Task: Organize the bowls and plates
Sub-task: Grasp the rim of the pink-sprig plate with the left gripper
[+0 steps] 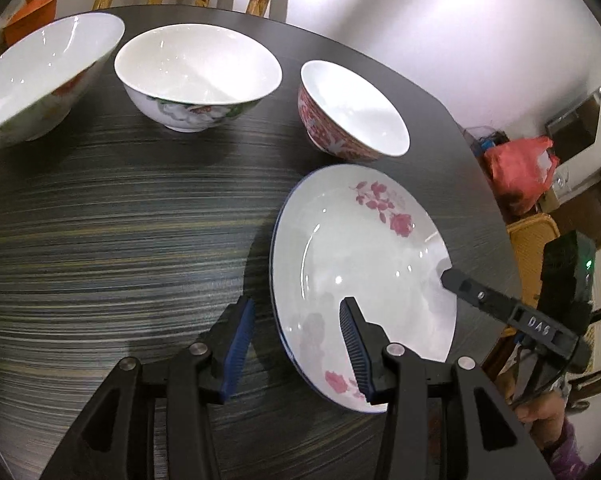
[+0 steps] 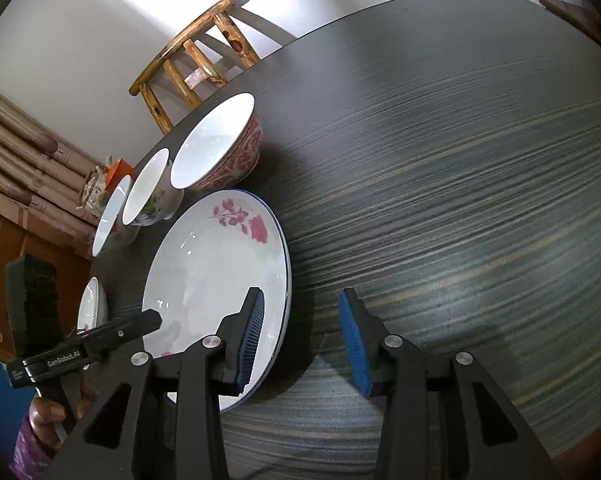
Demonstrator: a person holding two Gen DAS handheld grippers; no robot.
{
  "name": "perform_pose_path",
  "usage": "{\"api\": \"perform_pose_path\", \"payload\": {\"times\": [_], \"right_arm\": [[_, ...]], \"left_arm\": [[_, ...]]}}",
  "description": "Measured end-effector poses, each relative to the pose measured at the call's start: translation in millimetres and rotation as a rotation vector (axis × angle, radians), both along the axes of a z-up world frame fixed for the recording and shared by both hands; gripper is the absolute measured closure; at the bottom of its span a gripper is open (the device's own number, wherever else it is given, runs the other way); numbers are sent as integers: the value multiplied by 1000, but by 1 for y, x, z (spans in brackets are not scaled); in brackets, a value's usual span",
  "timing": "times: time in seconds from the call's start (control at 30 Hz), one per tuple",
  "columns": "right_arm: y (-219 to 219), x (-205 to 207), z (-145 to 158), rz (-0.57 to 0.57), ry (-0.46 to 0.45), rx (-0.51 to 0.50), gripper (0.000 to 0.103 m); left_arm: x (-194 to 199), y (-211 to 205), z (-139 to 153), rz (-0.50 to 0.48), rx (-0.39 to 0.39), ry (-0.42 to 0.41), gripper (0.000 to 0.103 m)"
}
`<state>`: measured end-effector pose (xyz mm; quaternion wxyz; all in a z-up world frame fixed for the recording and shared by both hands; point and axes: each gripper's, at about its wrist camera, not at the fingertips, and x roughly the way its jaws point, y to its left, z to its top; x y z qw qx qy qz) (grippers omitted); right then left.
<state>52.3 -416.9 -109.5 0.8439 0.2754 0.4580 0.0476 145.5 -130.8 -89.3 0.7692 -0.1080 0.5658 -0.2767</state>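
Note:
A white plate [image 1: 364, 264] with pink roses and a blue rim lies on the dark table. My left gripper [image 1: 296, 344] is open and straddles its left rim, one pad over the plate and one over the table. My right gripper [image 2: 302, 336] is also open and straddles the plate [image 2: 204, 280] at its right rim, pressing on nothing. Behind the plate stand a red-patterned bowl [image 1: 352, 112], a white floral bowl [image 1: 196, 76] and a larger floral bowl [image 1: 40, 76]. A small white dish [image 2: 92, 308] lies left of the plate in the right wrist view.
A wooden chair [image 2: 196, 52] stands at the table's far edge. A red bag [image 1: 516, 168] sits beyond the table's right edge and an orange box [image 1: 32, 12] at the far left. A person's hand [image 2: 48, 412] holds the left gripper's handle. Bare dark table [image 2: 460, 180] stretches to the right.

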Motion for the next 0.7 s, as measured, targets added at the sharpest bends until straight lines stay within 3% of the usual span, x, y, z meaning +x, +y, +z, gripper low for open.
{"api": "perform_pose_path", "payload": {"times": [0.13, 0.33, 0.37, 0.4, 0.43, 0.5, 0.6, 0.7], "right_arm": [[0, 4, -3, 14, 3, 5, 65], [1, 8, -4, 30, 0, 5, 65], [1, 10, -4, 35, 0, 5, 65], [3, 11, -4, 42, 0, 3, 66], [4, 12, -4, 51, -1, -3, 68], [9, 14, -6, 80, 4, 5, 85], [15, 14, -8, 95, -4, -28, 89], [8, 10, -13, 87, 3, 55, 92]], "left_arm": [[3, 5, -6, 13, -34, 40, 58], [-1, -10, -3, -55, 43, -15, 59], [-2, -14, -3, -62, 59, -24, 65], [-4, -19, -3, -71, 102, -36, 81], [-5, -20, -3, -72, 131, -56, 86], [-6, -18, -4, -63, 119, -52, 87], [-11, -9, -4, -43, 100, -49, 89], [-17, -4, -4, -45, 106, -53, 88]]}}
